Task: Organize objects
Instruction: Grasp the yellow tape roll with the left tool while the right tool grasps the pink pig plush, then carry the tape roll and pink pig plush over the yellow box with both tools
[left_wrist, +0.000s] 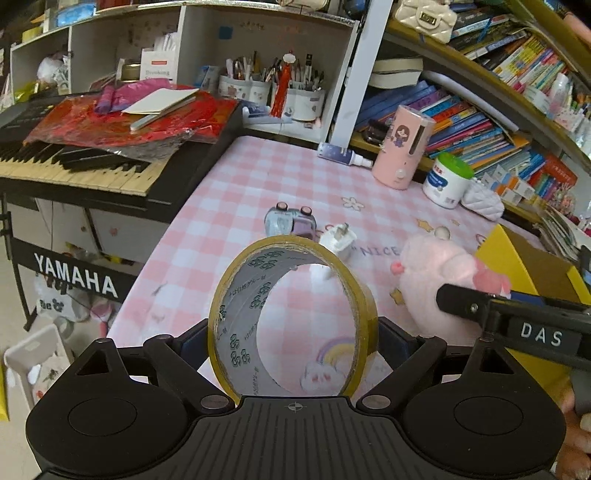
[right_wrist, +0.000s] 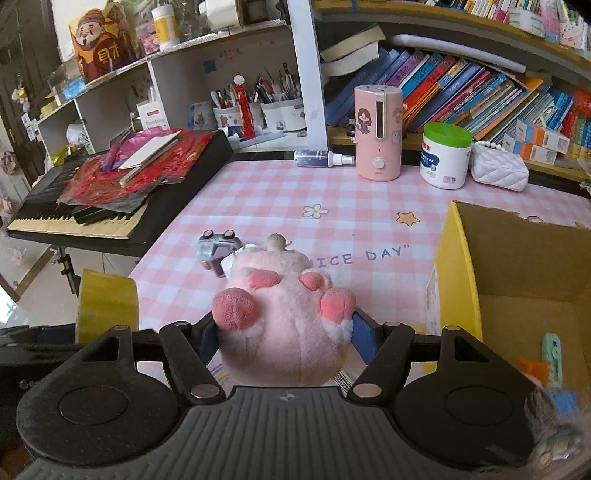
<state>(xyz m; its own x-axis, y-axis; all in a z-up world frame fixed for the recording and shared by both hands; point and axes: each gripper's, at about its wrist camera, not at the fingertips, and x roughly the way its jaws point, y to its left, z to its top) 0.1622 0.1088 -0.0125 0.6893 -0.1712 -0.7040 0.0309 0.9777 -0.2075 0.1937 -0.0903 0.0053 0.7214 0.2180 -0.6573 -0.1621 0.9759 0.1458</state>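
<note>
Pink checked table (right_wrist: 280, 192); left hand-held gripper (left_wrist: 293, 343) clamps tape roll (left_wrist: 236, 317), right (right_wrist: 284, 332) clamps plush (right_wrist: 284, 325)

You have a tape roll and a pink plush toy lifted off the table.
Your yellow tape roll (left_wrist: 291, 321) stands on edge, near left, its open core facing you. Your plush toy (right_wrist: 284, 325) sits near centre, pink paws up. A toy car (left_wrist: 291, 221) and white plug (left_wrist: 338, 242) lie farther back; the yellow cardboard box (right_wrist: 517, 266) stands open at right.
</note>
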